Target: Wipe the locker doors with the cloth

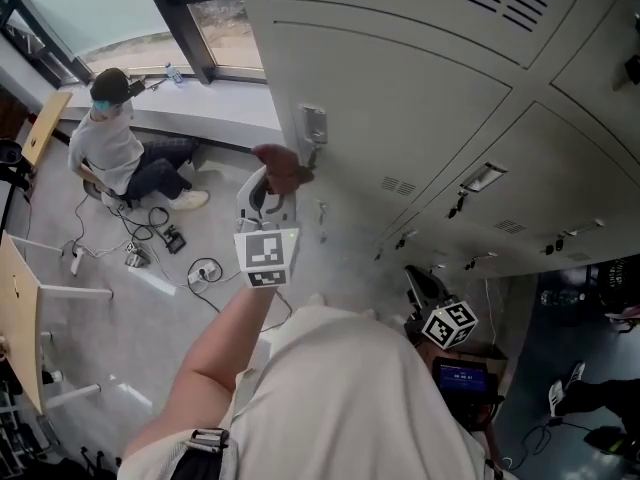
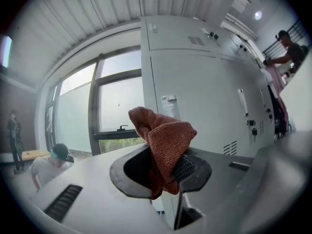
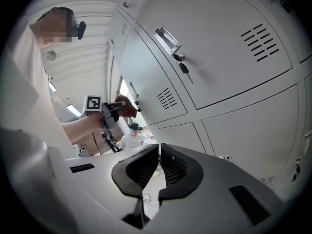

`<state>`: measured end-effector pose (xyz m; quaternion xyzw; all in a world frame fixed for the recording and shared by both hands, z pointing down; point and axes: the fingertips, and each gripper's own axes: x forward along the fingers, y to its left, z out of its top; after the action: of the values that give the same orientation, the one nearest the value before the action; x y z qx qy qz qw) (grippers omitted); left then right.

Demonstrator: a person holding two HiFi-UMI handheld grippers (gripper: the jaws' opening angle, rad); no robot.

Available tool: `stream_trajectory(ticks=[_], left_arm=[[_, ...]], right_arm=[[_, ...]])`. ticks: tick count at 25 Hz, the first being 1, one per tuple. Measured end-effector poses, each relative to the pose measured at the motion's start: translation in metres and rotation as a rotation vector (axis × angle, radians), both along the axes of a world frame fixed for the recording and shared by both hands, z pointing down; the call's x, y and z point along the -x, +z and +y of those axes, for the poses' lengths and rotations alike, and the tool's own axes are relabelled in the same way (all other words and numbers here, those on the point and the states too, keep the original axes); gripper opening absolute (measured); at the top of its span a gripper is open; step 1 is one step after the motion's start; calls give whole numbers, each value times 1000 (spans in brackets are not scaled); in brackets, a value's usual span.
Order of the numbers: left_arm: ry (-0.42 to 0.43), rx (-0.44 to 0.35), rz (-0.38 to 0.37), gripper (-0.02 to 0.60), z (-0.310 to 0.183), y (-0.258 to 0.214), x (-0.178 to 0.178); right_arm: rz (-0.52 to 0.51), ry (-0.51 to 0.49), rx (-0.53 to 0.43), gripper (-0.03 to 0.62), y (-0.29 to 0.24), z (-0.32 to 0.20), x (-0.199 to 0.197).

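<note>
A rust-red cloth [image 2: 163, 140] is bunched between the jaws of my left gripper [image 2: 165, 172], which is shut on it. In the head view that gripper [image 1: 275, 193] is raised, and the cloth [image 1: 285, 168] sits against the grey locker door [image 1: 400, 118] just below its recessed handle [image 1: 313, 126]. My right gripper [image 1: 425, 288] hangs lower, close to my body and beside the lower lockers. Its jaws [image 3: 159, 167] are shut with nothing between them. The right gripper view also catches the left gripper [image 3: 117, 110] with the cloth [image 3: 127, 108] at the locker face.
A person [image 1: 120, 148] sits on the floor by the window [image 1: 120, 8], with cables [image 1: 150, 243] spread nearby. Tables [image 1: 20, 318] stand at the left. Another person [image 1: 600, 398] is at the lower right. Keys [image 3: 183, 67] hang from a locker lock.
</note>
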<state>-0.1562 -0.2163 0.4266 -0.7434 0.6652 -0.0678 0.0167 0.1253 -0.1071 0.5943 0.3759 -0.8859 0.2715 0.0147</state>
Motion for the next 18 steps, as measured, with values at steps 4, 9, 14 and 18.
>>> stream_trajectory(ticks=[4,9,14,18], left_arm=[[180,42,-82,87,-34,18,-11],[202,97,-76,87,-39,52,-20],[131,66,-21,87,-40,38,-1],[150,-21,-91,87,-42,-14,-5]], right_arm=[[15,-9,4,23,3,4,7],[17,25,3,23,0,2,1],[19,50,15,23,2,5,-7],[13,65,19,23,4,3,-8]])
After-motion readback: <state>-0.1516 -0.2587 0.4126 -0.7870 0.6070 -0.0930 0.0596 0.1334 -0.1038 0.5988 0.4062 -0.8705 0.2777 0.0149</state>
